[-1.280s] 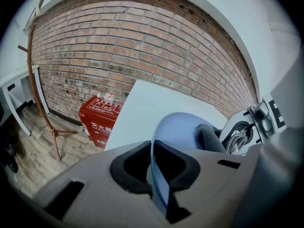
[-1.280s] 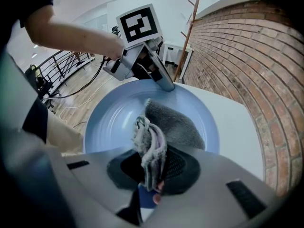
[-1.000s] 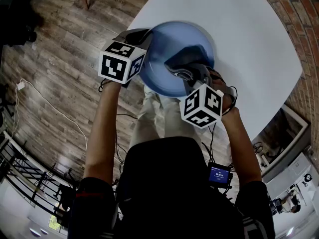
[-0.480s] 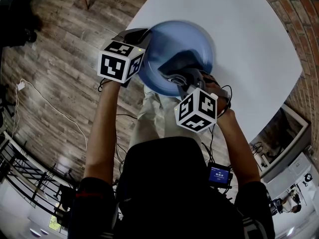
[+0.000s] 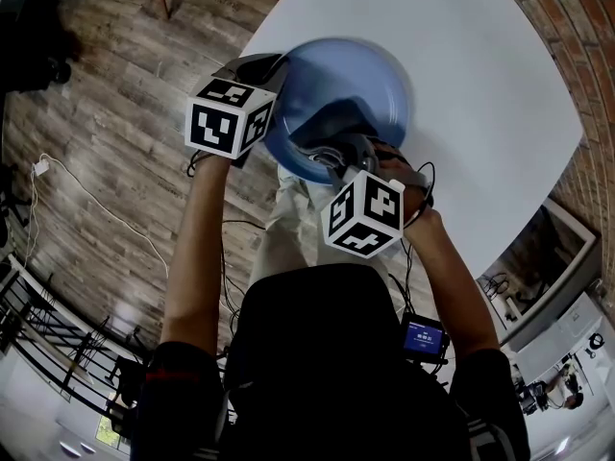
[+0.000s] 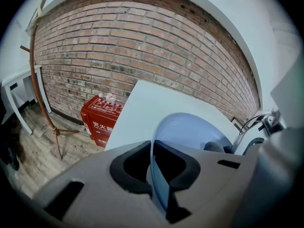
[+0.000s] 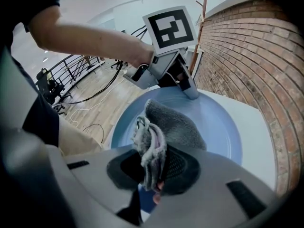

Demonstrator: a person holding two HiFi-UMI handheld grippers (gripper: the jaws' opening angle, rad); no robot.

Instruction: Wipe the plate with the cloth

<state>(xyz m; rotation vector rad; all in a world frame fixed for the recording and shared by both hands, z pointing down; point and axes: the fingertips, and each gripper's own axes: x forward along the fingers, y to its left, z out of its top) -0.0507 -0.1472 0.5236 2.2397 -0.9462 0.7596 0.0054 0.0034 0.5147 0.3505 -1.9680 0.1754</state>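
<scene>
Wide white desk [image 5: 480, 84] first, with wood floor [image 5: 115, 113] beyond its near edge. Next, held up and tilted, partly past that near edge: the blue plate [image 5: 375, 70]. Cannot tell whether its far rim touches the desk.

On the plate's left rim, the left gripper [image 5: 274, 65], fingers pressed onto the thin edge from both sides, plain to see in the left gripper view. On the near side, the right gripper [image 5: 333, 149], fingers clamped on a bunched grey cloth [image 7: 173, 120], the free wad lying against the plate's face, low and near the middle. Looks like mid-wipe, judging by that contact.

Now the dangers!
- Only a narrow bite on the rim: with too hard a push from the cloth, could swivel in the fingers or pop free and drop to the desk edge or the floor.
- Cloth held by just a fold: could tug loose if dragged hard.
- With the wad slid aside, could scrape bare fingers across the plate.

Tally: one desk, one plate, two grippers, one cloth.
</scene>
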